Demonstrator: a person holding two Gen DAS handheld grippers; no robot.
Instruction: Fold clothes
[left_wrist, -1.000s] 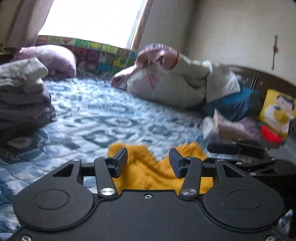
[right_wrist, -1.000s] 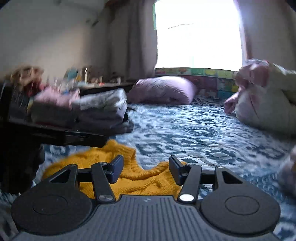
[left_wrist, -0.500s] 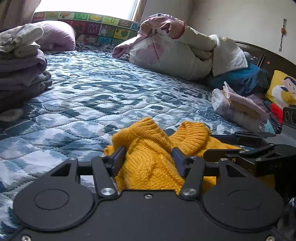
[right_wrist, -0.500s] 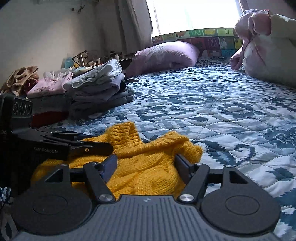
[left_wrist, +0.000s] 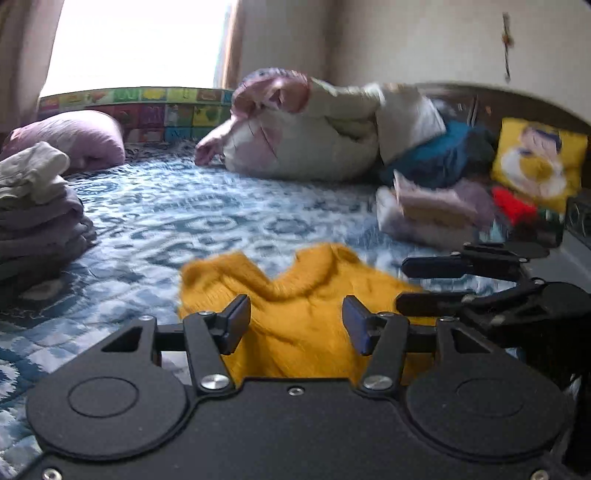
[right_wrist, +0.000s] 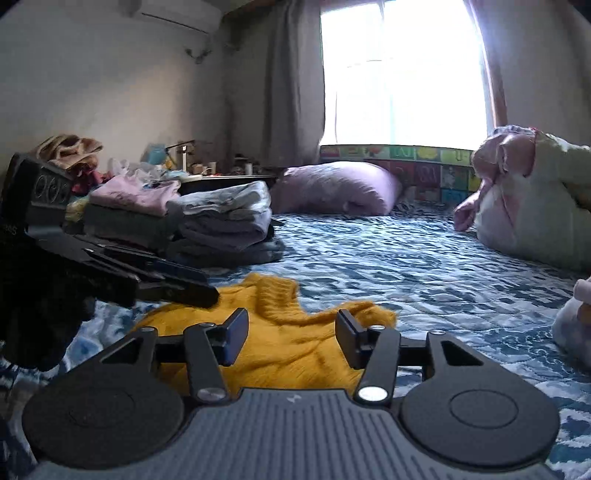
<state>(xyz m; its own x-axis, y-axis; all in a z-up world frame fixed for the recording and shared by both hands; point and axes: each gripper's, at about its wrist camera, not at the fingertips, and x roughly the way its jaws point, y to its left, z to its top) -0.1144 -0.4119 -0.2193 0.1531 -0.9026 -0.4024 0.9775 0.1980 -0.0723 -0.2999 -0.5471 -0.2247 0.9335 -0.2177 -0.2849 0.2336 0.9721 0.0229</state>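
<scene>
A mustard-yellow knitted sweater (left_wrist: 306, 291) lies bunched on the blue patterned quilt (left_wrist: 192, 210), its ribbed collar toward the far side. My left gripper (left_wrist: 295, 325) hovers open just above its near part, with fabric showing between the fingers but not pinched. In the right wrist view the same sweater (right_wrist: 280, 291) lies under my right gripper (right_wrist: 288, 334), which is open as well. Each gripper appears in the other's view: the right one (left_wrist: 406, 284) at the sweater's right edge, the left one (right_wrist: 192, 286) at its left edge.
A stack of folded grey and lavender clothes (right_wrist: 225, 221) sits on the bed's left side. A purple pillow (right_wrist: 340, 188) lies below the window. A bundled white-pink duvet (left_wrist: 314, 136), a small folded pile (left_wrist: 424, 214) and a yellow cushion (left_wrist: 539, 162) fill the right.
Half a second ago both grippers were low and close over the sweater; now both have lifted and tilted up. Both stayed open, and the sweater stays on the quilt.
</scene>
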